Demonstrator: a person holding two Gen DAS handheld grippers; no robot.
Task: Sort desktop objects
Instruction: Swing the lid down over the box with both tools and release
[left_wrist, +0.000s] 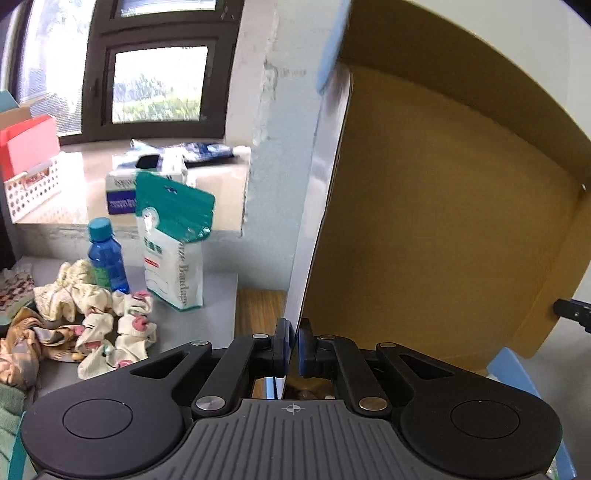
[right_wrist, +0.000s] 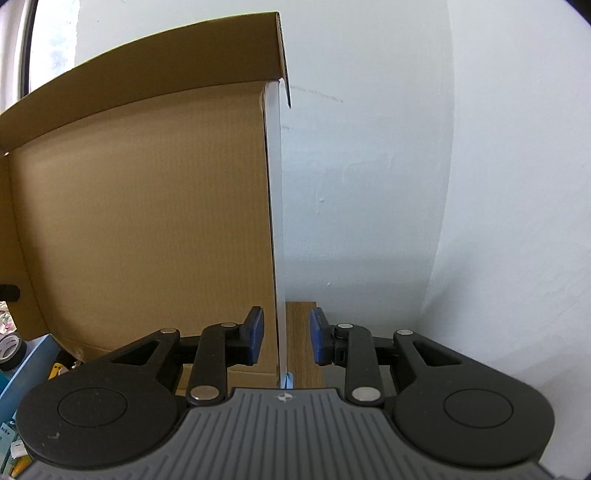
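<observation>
Left wrist view: cardboard box (left_wrist: 443, 221) fills right half. Bottle (left_wrist: 107, 258) at left centre, pouch (left_wrist: 173, 243) just right of it, socks (left_wrist: 110, 325) below, basket (left_wrist: 33, 188) upper left.

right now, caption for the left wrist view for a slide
Left gripper shut on cardboard box wall; socks beside.

Box (left_wrist: 443, 206): matt brown corrugated cardboard inside, glossy white outside. Desk (left_wrist: 260, 314): smooth wood grain. Bottle (left_wrist: 107, 258): shiny blue plastic. Pouch (left_wrist: 173, 240): glossy plastic film. Socks (left_wrist: 122, 325): soft crumpled cloth. Wall (right_wrist: 369, 184): matt white paint, slightly rough.
</observation>
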